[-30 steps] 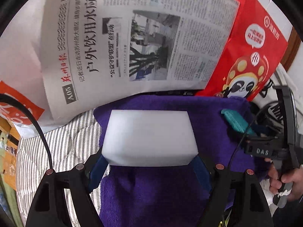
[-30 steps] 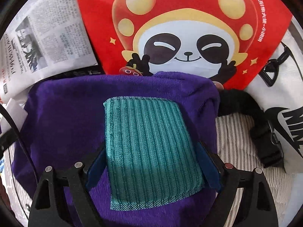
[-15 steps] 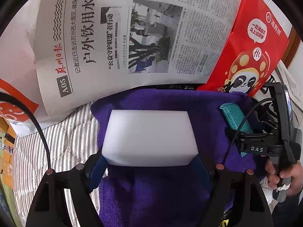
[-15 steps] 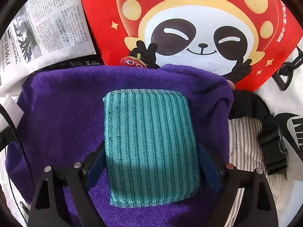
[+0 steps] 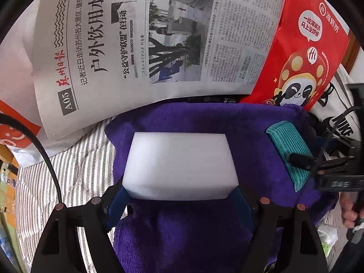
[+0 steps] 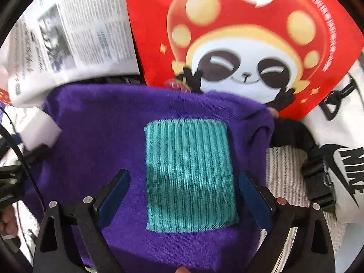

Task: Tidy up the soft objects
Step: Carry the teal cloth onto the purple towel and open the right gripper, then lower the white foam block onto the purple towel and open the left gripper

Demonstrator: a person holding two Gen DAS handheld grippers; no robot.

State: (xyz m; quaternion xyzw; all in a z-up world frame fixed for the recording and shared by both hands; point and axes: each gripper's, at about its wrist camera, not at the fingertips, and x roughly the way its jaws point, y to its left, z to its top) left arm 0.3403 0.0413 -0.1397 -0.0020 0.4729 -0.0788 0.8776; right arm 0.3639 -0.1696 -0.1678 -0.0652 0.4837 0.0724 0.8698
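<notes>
Left gripper (image 5: pixel 180 195) clamps white foam block (image 5: pixel 179 166) over purple towel (image 5: pixel 182 234). Right gripper (image 6: pixel 184 191) jaws opening, pads clear of teal ribbed cloth (image 6: pixel 188 173) lying flat on towel between them. Beyond: striped sheet (image 5: pixel 75 170), newspaper (image 5: pixel 147 38), red panda bag (image 6: pixel 245 45), white logo bag (image 6: pixel 341 136).

Striped bedding (image 5: pixel 75 159) under clutter; bright daylight.

I see my two handheld grippers, the left gripper (image 5: pixel 180 199) and the right gripper (image 6: pixel 184 193), as black angular frames with copper-coloured screw heads, blue finger pads (image 6: pixel 112 195) and a thin black cable (image 5: pixel 49 163) looping off one side.
</notes>
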